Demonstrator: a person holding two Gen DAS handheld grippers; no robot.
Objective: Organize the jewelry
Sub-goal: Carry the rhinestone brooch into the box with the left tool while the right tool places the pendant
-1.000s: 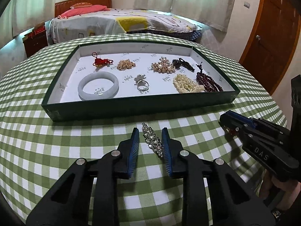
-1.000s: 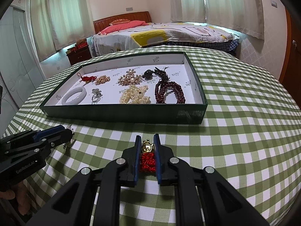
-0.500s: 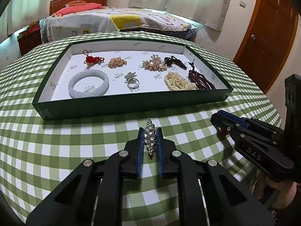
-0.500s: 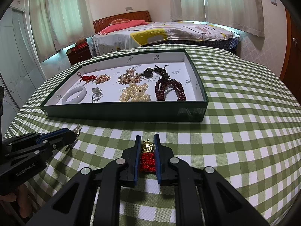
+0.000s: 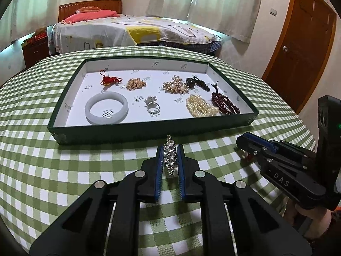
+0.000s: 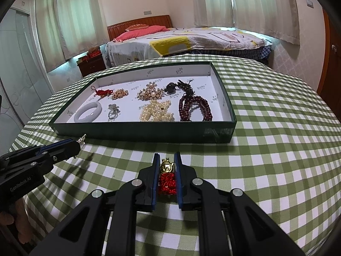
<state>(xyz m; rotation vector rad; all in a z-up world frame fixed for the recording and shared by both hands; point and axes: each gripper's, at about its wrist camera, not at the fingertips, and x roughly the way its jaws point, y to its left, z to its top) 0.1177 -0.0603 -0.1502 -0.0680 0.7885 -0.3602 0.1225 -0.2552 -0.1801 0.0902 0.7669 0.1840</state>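
Note:
My left gripper (image 5: 169, 149) is shut on a rhinestone brooch (image 5: 169, 156) and holds it above the checked cloth, just in front of the green tray (image 5: 149, 133). It also shows in the right wrist view (image 6: 74, 147), the brooch tip (image 6: 82, 139) sticking out. My right gripper (image 6: 166, 160) is shut on a red knotted charm with a gold pendant (image 6: 167, 178), in front of the tray (image 6: 149, 133). It shows at the right of the left wrist view (image 5: 245, 144).
The tray holds a white jade bangle (image 5: 106, 111), a ring (image 5: 153, 106), a red knot charm (image 5: 109, 80), a gold chain (image 5: 135, 84), a pearl brooch (image 5: 175, 86), pearl beads (image 5: 201, 107) and dark red beads (image 5: 224, 104). A bed and a door stand behind.
My left gripper closed on the brooch and lifted it off the cloth toward the tray. My right gripper has barely moved, still holding the red charm.

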